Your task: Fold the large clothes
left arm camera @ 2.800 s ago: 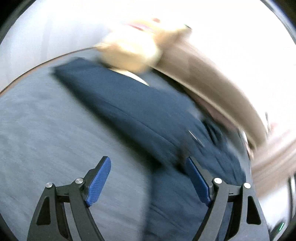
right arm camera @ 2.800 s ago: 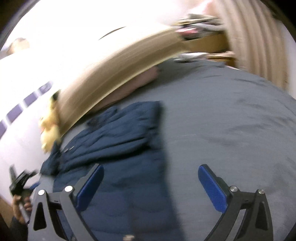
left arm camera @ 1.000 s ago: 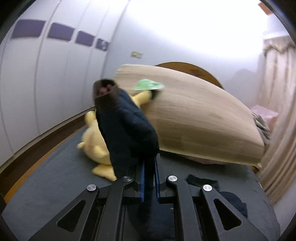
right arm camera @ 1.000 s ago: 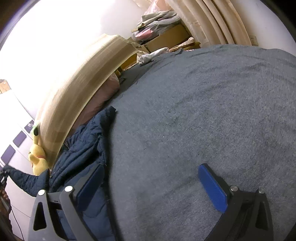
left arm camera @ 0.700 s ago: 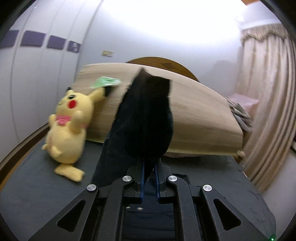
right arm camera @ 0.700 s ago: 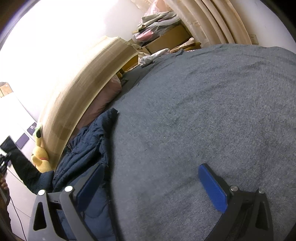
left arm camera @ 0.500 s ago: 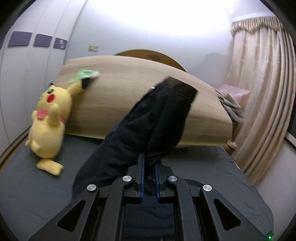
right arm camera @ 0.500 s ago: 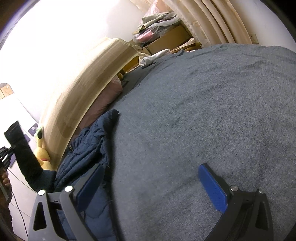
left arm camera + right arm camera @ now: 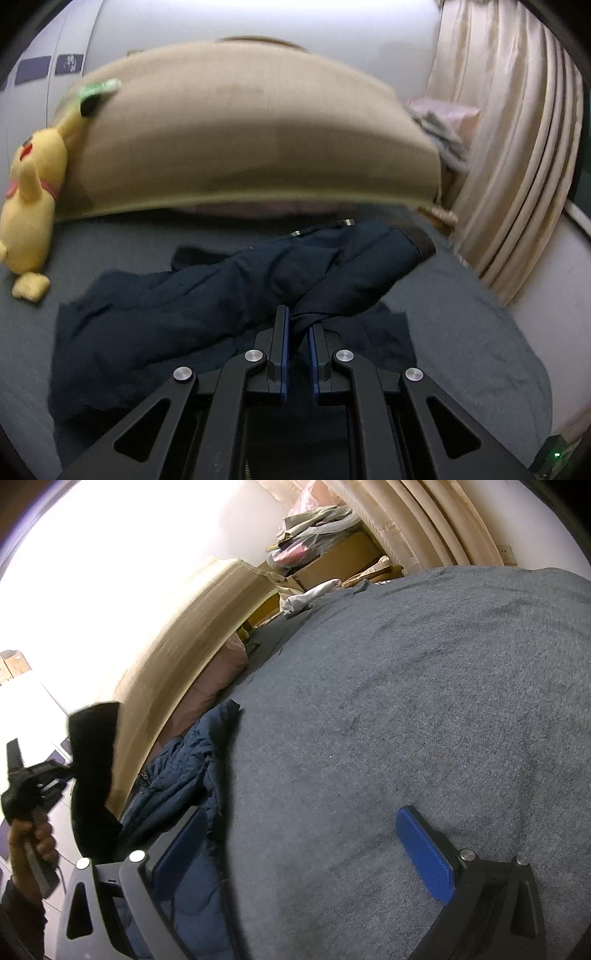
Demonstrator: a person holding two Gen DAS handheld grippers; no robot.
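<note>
A dark navy quilted jacket lies spread on the grey bed. My left gripper is shut on one of its sleeves, which stretches forward to the right over the jacket's body, its cuff toward the curtain. In the right wrist view the jacket lies at the left. The held sleeve stands raised there beside the left gripper. My right gripper is open and empty, low over the bare grey bedcover, with its left finger at the jacket's edge.
A tan padded headboard stands behind the jacket, with a pink pillow at its foot. A yellow plush toy leans at its left end. Beige curtains hang at the right. Boxes and piled clothes sit beyond the bed.
My left gripper has swung the held sleeve from the plush-toy side rightward and down across the jacket's body. My right gripper has stayed open in place.
</note>
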